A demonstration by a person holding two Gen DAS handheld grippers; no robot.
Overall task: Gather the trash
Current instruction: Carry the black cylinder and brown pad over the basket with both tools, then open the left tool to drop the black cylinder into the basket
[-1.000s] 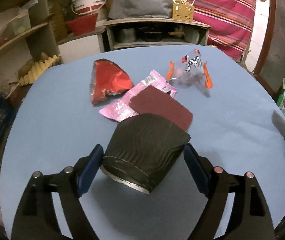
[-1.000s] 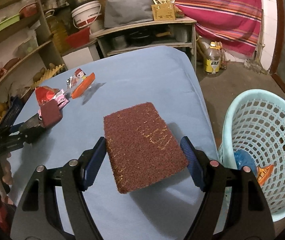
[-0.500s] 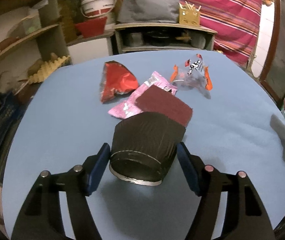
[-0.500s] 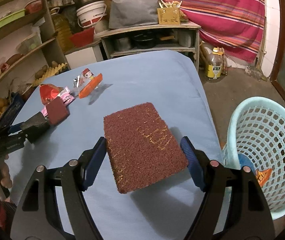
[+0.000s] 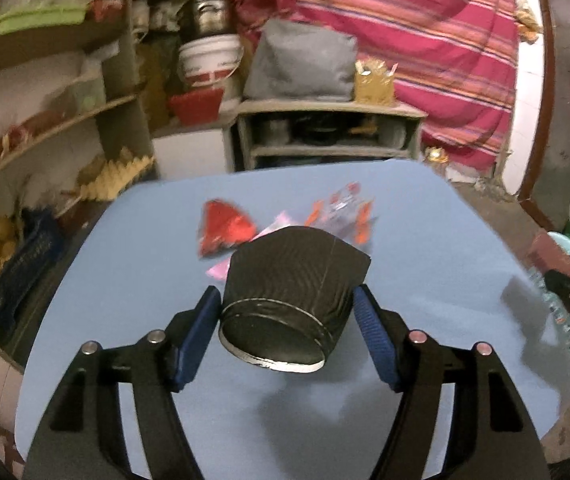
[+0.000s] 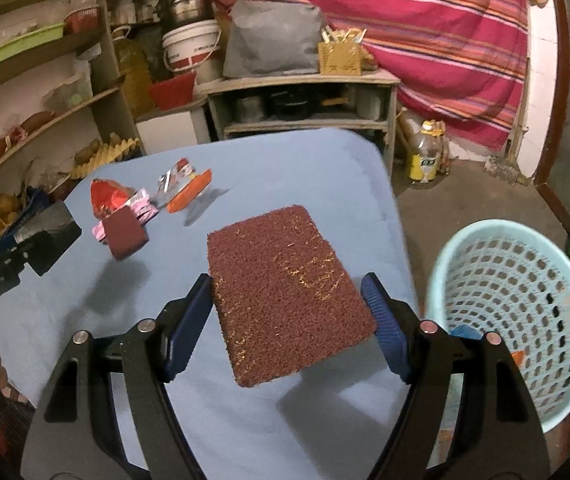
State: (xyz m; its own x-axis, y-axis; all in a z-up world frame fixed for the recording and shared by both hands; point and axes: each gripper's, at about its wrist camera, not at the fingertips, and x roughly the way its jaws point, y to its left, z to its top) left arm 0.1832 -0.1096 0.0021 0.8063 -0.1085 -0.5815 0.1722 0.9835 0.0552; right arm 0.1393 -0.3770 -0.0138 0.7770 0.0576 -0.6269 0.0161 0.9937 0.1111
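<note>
My left gripper (image 5: 287,312) is shut on a crushed black paper cup (image 5: 293,280) and holds it above the blue table (image 5: 425,240). My right gripper (image 6: 287,304) is shut on a maroon scouring pad (image 6: 285,288), held above the table's right part (image 6: 305,168). On the table lie a red foil wrapper (image 6: 107,196), a pink wrapper (image 6: 141,206), a second maroon pad (image 6: 125,232) and a clear-and-orange wrapper (image 6: 185,186). The left gripper with the cup shows at the right wrist view's left edge (image 6: 41,236).
A light-blue plastic basket (image 6: 525,280) stands on the floor right of the table, with some trash in it. Shelves (image 6: 45,92) line the left wall. A low cabinet (image 6: 305,104) stands behind the table, a bottle (image 6: 425,156) on the floor.
My left gripper has closed on the black cup and lifted it off the table, pulling back from the wrappers. My right gripper has kept hold of the pad and shifted slightly.
</note>
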